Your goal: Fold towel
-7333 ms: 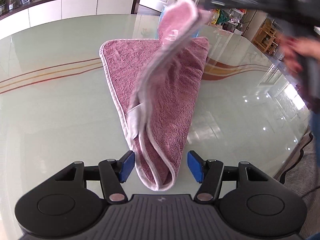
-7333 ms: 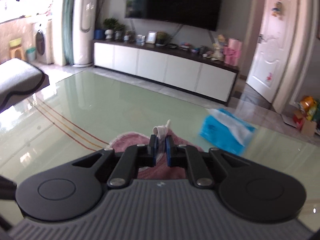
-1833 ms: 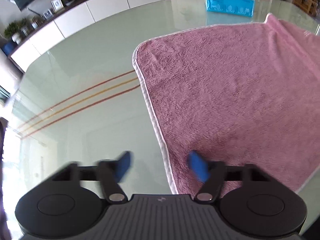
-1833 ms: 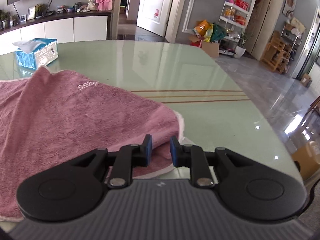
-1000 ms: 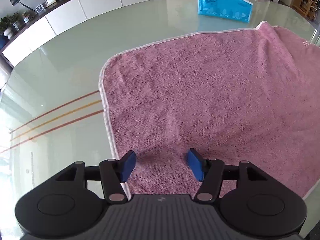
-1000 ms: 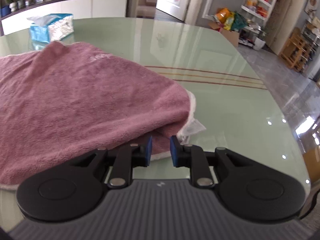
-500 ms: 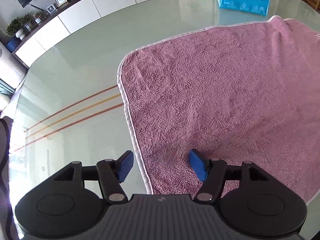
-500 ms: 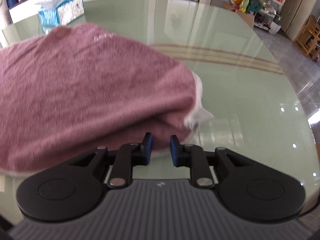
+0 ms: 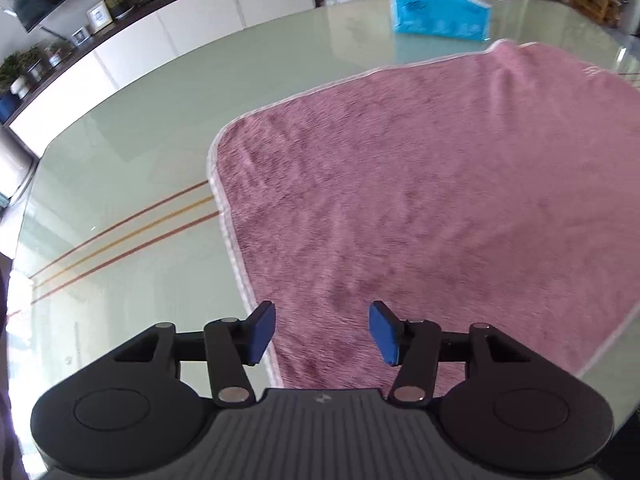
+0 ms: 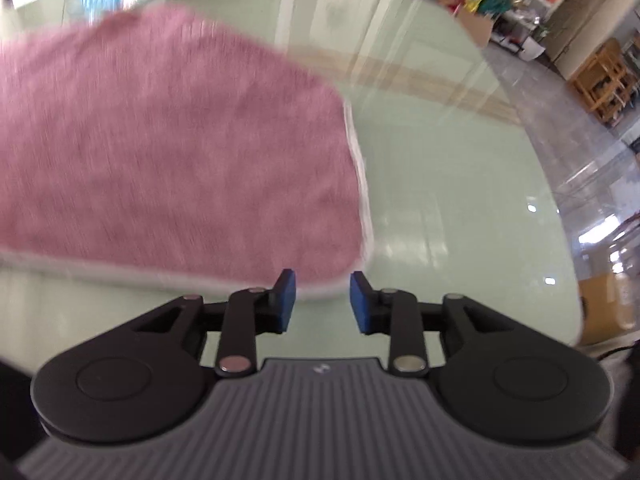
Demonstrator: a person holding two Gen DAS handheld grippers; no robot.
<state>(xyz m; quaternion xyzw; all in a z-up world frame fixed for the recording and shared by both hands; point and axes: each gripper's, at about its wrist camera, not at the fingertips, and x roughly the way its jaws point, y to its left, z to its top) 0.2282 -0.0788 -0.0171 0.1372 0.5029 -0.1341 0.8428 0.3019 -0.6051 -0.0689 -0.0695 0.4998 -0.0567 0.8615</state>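
Hovering with fingers spread and empty, the left gripper (image 9: 322,332) sits over the near left edge of the pink towel (image 9: 420,200), which lies spread flat on the glass bench (image 9: 128,168). Right gripper (image 10: 322,302), fingers likewise parted and grasping nothing, hangs at the towel's near right corner; that view is blurred. Blue tissue pack (image 9: 440,16) lies just beyond the towel's far edge.

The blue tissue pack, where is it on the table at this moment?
In the left wrist view the blue tissue pack lies on the glass table at the far side, just beyond the far edge of the pink towel.
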